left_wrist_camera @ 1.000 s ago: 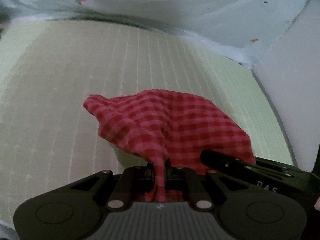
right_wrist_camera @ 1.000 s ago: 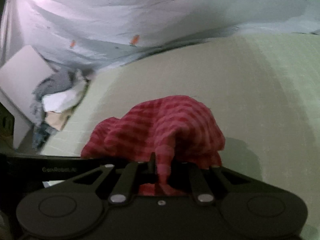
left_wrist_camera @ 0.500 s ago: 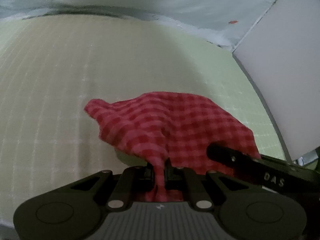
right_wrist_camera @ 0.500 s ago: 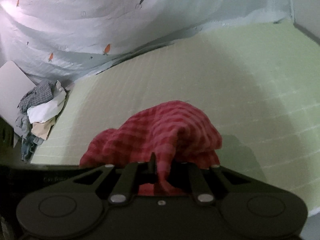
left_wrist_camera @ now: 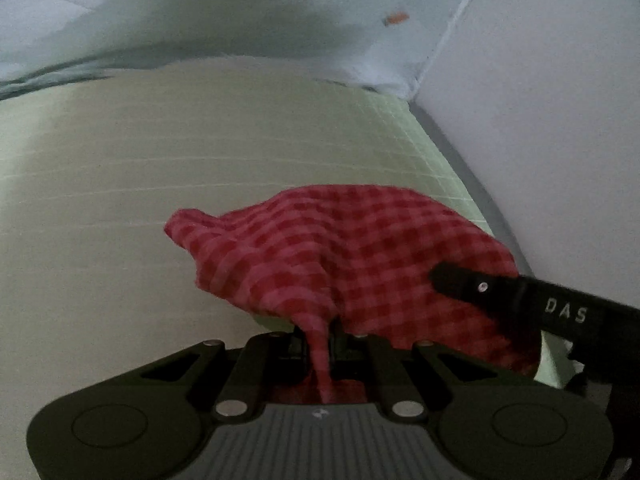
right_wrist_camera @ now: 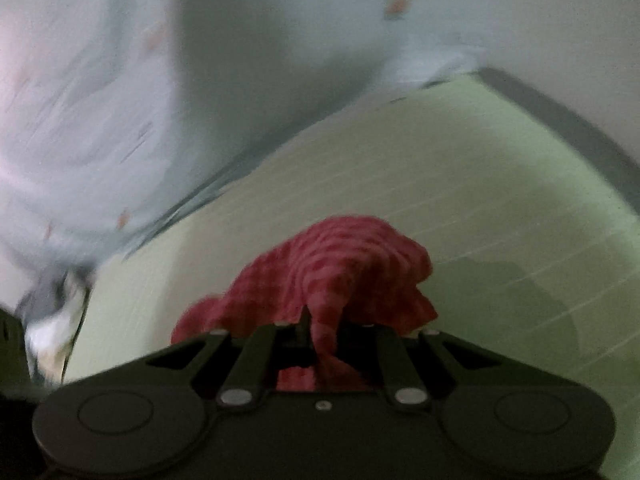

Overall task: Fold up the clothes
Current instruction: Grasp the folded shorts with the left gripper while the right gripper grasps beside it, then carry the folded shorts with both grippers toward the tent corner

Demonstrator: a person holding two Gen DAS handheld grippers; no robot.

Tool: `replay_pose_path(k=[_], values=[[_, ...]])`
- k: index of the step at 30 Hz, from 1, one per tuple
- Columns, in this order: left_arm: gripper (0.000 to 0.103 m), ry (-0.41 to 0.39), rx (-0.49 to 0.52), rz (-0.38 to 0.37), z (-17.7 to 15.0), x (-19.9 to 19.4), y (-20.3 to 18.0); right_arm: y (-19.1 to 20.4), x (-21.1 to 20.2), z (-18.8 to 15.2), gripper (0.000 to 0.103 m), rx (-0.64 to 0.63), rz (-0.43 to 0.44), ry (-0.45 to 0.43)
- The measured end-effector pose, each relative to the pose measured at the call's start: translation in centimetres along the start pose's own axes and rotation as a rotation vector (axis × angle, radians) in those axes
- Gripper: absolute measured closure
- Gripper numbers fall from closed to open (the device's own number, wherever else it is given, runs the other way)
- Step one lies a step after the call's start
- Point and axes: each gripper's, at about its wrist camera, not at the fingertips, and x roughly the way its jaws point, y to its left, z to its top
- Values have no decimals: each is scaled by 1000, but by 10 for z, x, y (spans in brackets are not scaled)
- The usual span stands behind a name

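A red checked cloth [left_wrist_camera: 352, 256] hangs bunched above a pale green gridded mat [left_wrist_camera: 160, 168]. My left gripper [left_wrist_camera: 318, 336] is shut on a pinched fold of the cloth. My right gripper [right_wrist_camera: 320, 328] is shut on another fold of the same cloth [right_wrist_camera: 344, 268], which drapes forward from the jaws. The right gripper's black body [left_wrist_camera: 540, 304] also shows at the lower right of the left wrist view, close beside the cloth. The right wrist view is blurred by motion.
A light blue sheet with small orange marks [right_wrist_camera: 120, 100] hangs behind the mat. A white wall panel [left_wrist_camera: 560, 120] borders the mat on the right. A blurred pile of other clothes [right_wrist_camera: 52, 312] lies at the mat's left end.
Both grippers have swung to the right with the cloth still held. The white wall now fills more of the left wrist view, and the clothes pile has slid toward the left edge.
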Motion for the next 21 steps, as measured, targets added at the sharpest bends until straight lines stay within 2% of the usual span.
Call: replay_pose_path(k=[4, 9, 13, 17, 18, 19, 20, 21], values=[[93, 16, 89, 19, 46, 48, -43, -54, 7, 30, 94, 117, -55, -70], [93, 20, 170, 87, 121, 127, -66, -111, 38, 68, 94, 221, -88, -171], [94, 28, 257, 91, 189, 191, -77, -148, 68, 106, 94, 294, -116, -261], [93, -20, 413, 84, 247, 250, -91, -173, 113, 145, 94, 314, -154, -270], [93, -31, 436, 84, 260, 264, -93, -178, 124, 151, 93, 329, -151, -260], [85, -41, 456, 85, 273, 278, -94, -183, 130, 157, 91, 337, -152, -252], [77, -51, 449, 84, 283, 287, -92, -184, 136, 161, 85, 332, -170, -255], [72, -64, 421, 78, 290, 290, -87, -183, 140, 163, 69, 319, -188, -260]])
